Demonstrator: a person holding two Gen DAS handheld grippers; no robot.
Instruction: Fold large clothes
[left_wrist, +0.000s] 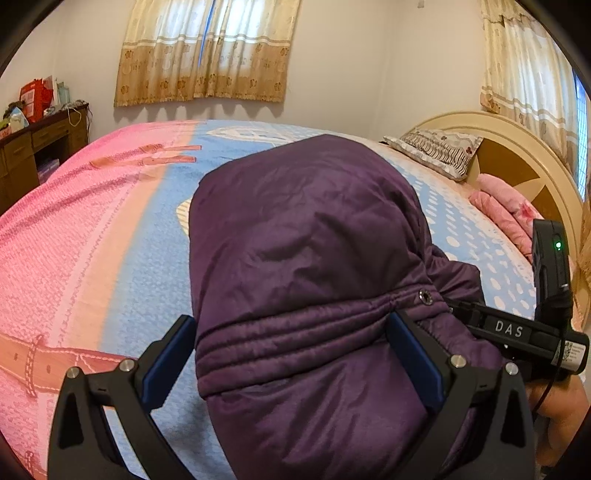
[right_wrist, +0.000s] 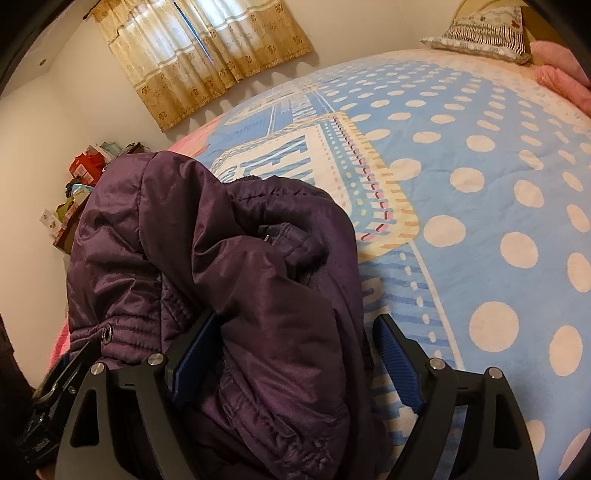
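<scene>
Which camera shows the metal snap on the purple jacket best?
The left wrist view: the snap faces the camera, unobstructed, on the purple jacket hem band. The right wrist view shows a snap too, smaller and near the picture's left edge.

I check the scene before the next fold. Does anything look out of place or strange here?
Nothing looks damaged or spilled. The purple jacket lies bunched on the bed, not flat, and its right edge is crumpled. Both the left gripper and right gripper stand open around the fabric.
</scene>
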